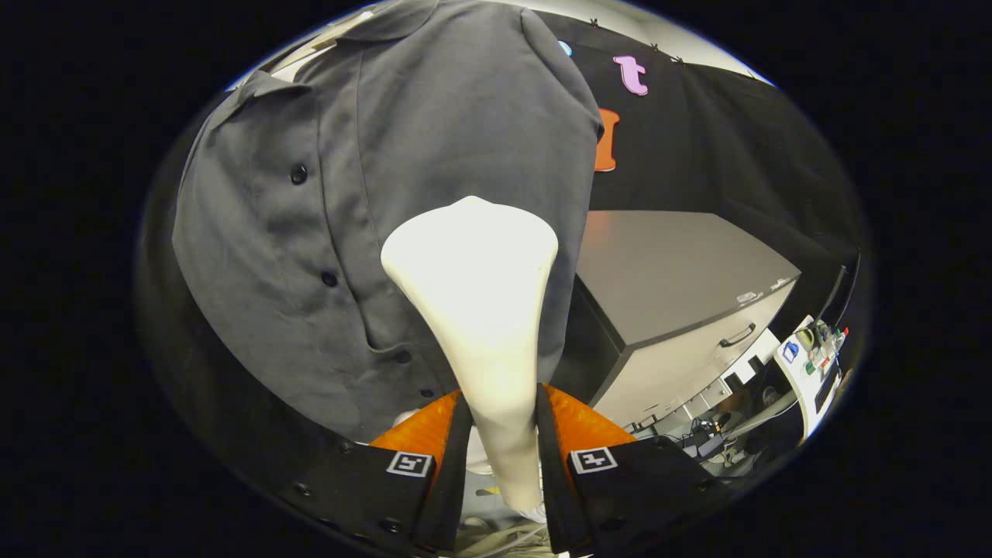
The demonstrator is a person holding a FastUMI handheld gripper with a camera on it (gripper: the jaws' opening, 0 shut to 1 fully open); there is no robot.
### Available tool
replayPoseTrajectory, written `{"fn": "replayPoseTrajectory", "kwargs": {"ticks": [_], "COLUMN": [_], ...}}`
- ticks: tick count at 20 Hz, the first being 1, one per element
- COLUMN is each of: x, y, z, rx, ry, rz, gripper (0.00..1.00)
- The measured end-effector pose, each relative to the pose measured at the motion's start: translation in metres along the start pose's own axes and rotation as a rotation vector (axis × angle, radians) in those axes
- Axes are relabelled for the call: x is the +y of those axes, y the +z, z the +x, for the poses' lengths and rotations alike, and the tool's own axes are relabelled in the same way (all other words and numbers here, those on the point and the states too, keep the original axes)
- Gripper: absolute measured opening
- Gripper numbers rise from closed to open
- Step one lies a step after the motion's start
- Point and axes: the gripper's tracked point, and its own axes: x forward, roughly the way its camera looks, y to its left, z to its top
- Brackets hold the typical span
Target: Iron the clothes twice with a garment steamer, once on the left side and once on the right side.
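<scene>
Two fingers of the gripper pinch the narrow neck of the cream garment steamer, one black pad on each side of it, so the gripper is closed on the steamer. The steamer's long axis runs straight ahead from the fingers, and it widens into a broad head beyond them.

In the gripper view, the head lies directly in front of the grey shirt, which hangs ahead of and above the fingers. The head covers the part of the shirt that is to the right of the button placket, near the shirt's lower half. It seems to be touching the cloth or very close to it, but the bright glare on the head makes this hard to judge. The buttoned strip runs from the collar down toward the fingers, a little to the left of the steamer. A grey cabinet stands to the right, behind the shirt's edge.

The coming stroke, I judge, should follow the shirt's length, so the head must travel along the cloth, parallel to the placket.
</scene>
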Motion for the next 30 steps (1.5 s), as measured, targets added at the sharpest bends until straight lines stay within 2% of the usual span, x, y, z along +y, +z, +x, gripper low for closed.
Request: {"fn": "replayPoseTrajectory", "kwargs": {"ticks": [6, 14, 24, 30], "x": [0.017, 0.075, 0.170, 0.194], "y": [0.048, 0.081, 0.090, 0.077], "z": [-0.037, -0.059, -0.055, -0.038], "rx": [-0.119, -0.191, -0.191, -0.169], "ry": [0.008, 0.086, 0.199, 0.190], "rz": [-0.007, -0.067, -0.162, -0.199], "gripper": [0.51, 0.51, 0.51, 0.50]}}
